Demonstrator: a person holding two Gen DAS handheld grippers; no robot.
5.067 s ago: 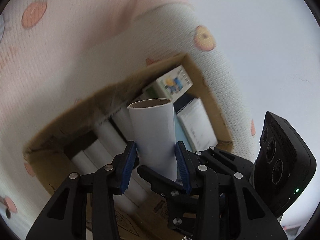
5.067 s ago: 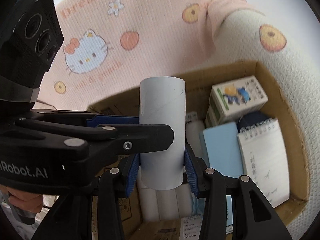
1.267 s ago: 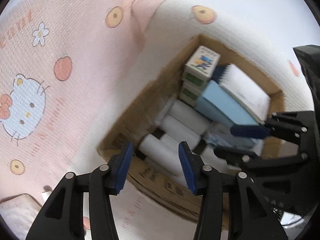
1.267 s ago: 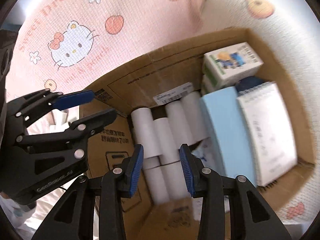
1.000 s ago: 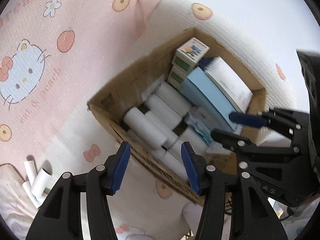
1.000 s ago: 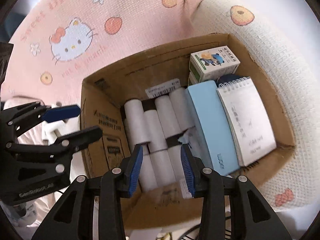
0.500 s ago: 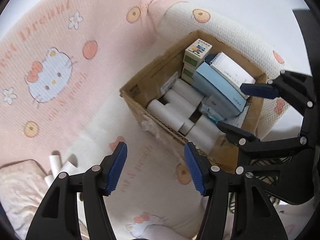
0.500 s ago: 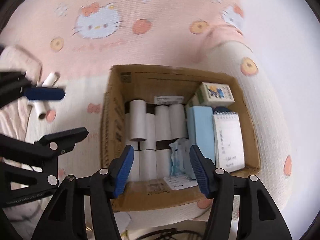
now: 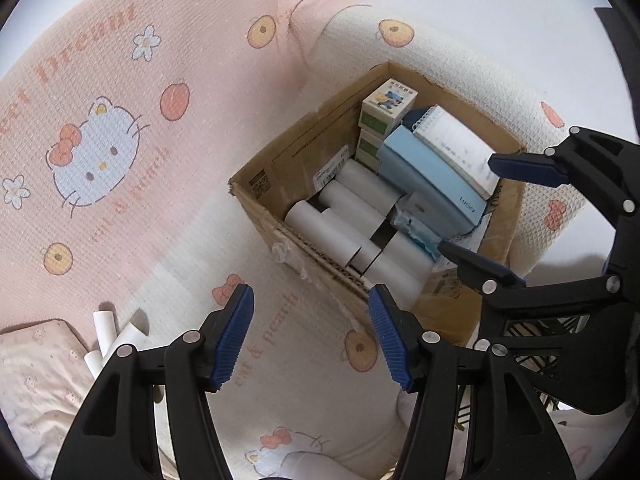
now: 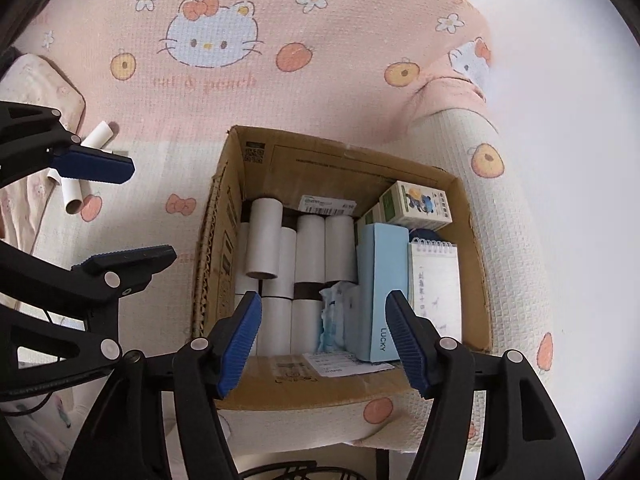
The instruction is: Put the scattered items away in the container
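Two claws, both spread wide and holding nothing: the left claw (image 9: 311, 334) hangs over the patterned blanket (image 9: 120, 92) just short of the cardboard box (image 10: 340, 384); the right claw (image 10: 325, 338) hangs above the box's near wall. Inside the box, white paper tubes (image 10: 264, 246) lie packed at left, with a blue carton (image 10: 378, 284), spiral notepad (image 10: 434, 280) and small printed box (image 10: 416, 204) at right. Farther off, three loose tubes (image 10: 74, 190) lie on the blanket beside a pillow (image 10: 38, 84).

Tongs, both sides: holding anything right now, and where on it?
Nothing held. Left tongs and right tongs are both open and empty; the white tubes lie in the cardboard box.
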